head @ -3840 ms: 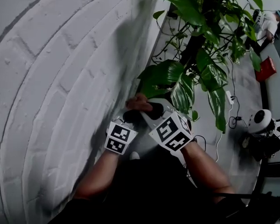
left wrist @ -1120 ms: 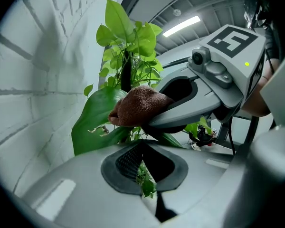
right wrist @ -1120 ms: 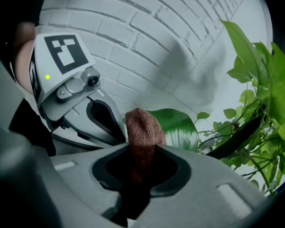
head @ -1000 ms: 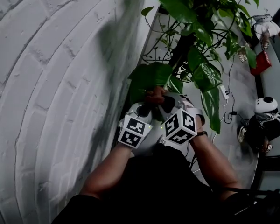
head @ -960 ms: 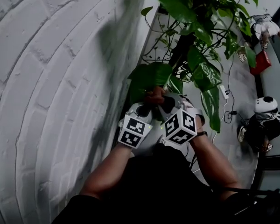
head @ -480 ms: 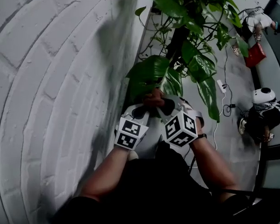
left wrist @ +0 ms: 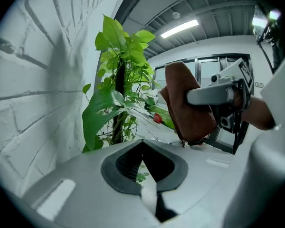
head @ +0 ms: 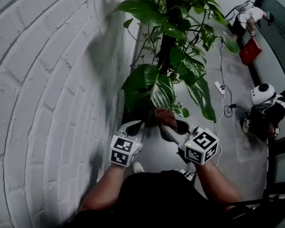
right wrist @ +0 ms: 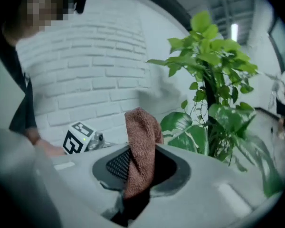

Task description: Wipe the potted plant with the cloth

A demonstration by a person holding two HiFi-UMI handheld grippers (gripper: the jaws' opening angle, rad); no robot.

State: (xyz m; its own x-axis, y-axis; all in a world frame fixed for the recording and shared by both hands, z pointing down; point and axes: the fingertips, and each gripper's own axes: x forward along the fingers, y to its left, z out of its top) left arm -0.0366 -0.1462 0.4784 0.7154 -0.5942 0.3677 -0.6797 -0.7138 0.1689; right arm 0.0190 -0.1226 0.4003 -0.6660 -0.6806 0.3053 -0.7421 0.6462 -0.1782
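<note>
The potted plant (head: 162,42) rises beside the brick wall, its big lower leaf (head: 143,82) hanging just above both grippers. My right gripper (head: 168,126) is shut on a reddish-brown cloth (head: 165,117), which stands up between its jaws in the right gripper view (right wrist: 140,141). The cloth sits just under the leaf; whether it touches is hidden. My left gripper (head: 135,126) is close to its left, jaws together with nothing in them (left wrist: 142,144). From the left gripper view the cloth (left wrist: 185,110) hangs to the right of the plant (left wrist: 116,94).
A white brick wall (head: 47,80) runs along the left. On the grey floor lie a power strip (head: 219,87) with a cable, a red bag (head: 251,51) and a black-and-white panda-like object (head: 262,95). A person (head: 247,15) sits at the far top right.
Both grippers have dropped a little below the big leaf. The right gripper's marker cube has swung out to the right, with the cloth still held.
</note>
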